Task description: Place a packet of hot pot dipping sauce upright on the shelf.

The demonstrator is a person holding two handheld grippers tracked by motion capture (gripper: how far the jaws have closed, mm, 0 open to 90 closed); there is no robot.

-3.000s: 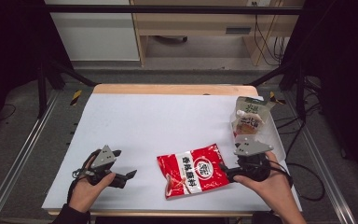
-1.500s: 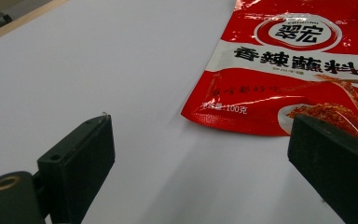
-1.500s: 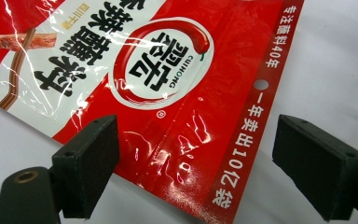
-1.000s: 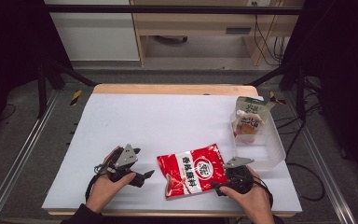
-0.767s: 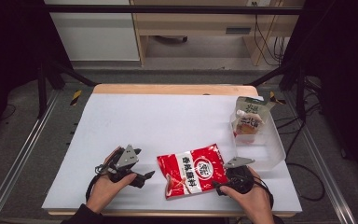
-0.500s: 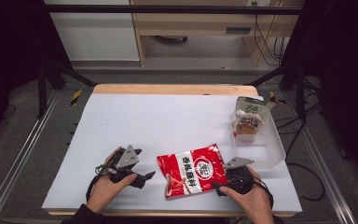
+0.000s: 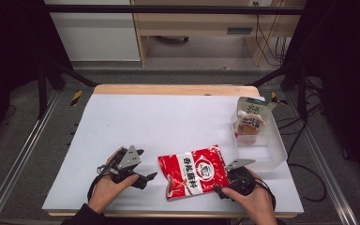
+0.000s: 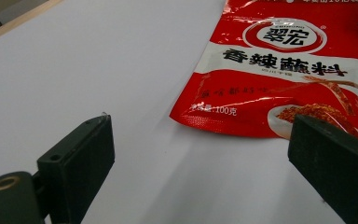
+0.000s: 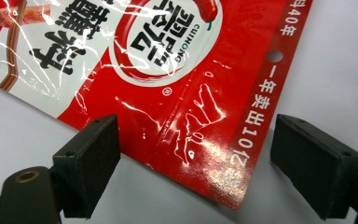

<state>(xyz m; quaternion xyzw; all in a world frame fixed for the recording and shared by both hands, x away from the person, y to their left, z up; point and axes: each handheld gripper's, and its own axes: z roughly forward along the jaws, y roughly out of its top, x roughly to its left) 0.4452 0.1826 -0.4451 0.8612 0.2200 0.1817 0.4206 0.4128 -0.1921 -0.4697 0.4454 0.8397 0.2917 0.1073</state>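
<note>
Left hand-held gripper (image 7: 146,178) sits near the front-left of the white tabletop (image 7: 168,122), jaws spread wide, nothing between them; in the left gripper view they frame the bottom edge of the pouch without touching it. Red seasoning pouch (image 7: 194,171) lies flat near the front edge, centre-right, tilted a bit, just right of that gripper. Right hand-held gripper (image 7: 219,189) is at the pouch's near-right corner, jaws also wide, straddling the sealed edge in the right gripper view, not clamped on it. Far right: clear plastic bin (image 7: 275,149) holding a carton (image 7: 250,105) and a small spouted pouch (image 7: 247,125), well apart from both grippers.
</note>
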